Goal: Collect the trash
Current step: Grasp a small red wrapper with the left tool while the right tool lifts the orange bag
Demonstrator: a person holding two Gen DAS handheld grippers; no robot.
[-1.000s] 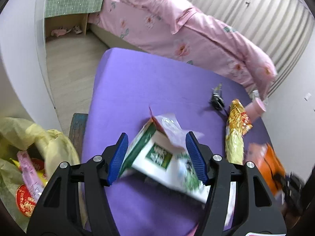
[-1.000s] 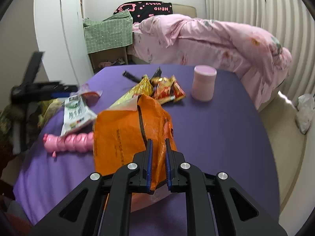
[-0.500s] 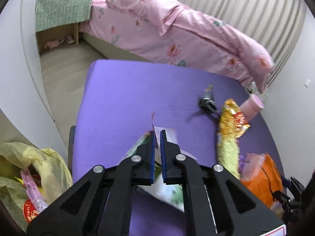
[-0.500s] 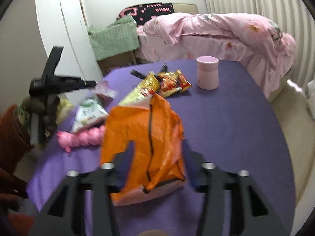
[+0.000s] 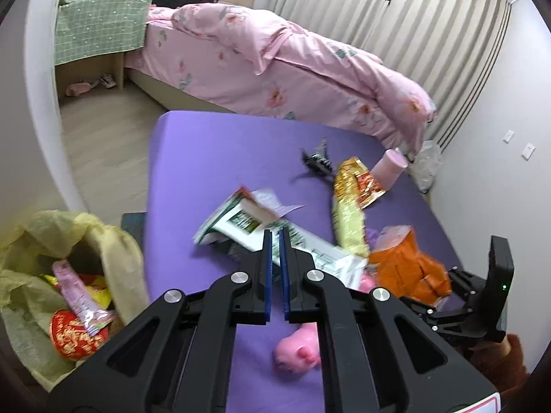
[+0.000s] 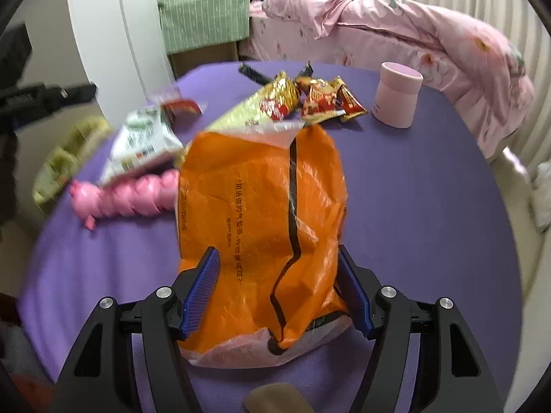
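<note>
My left gripper is shut on the green-and-white wrapper and holds it over the purple table. My right gripper is open, its jaws on either side of the orange bag, which lies on the table; the bag also shows in the left wrist view. A yellow trash bag with wrappers inside hangs at the table's left side. A gold snack wrapper and red sachets lie further back.
A pink caterpillar toy lies left of the orange bag. A pink cup stands at the far right of the table. A black clip lies near the far edge. A pink bed stands behind.
My left gripper closed on the green-and-white wrapper. My right gripper opened and let go of the orange bag, which now lies between its jaws.
</note>
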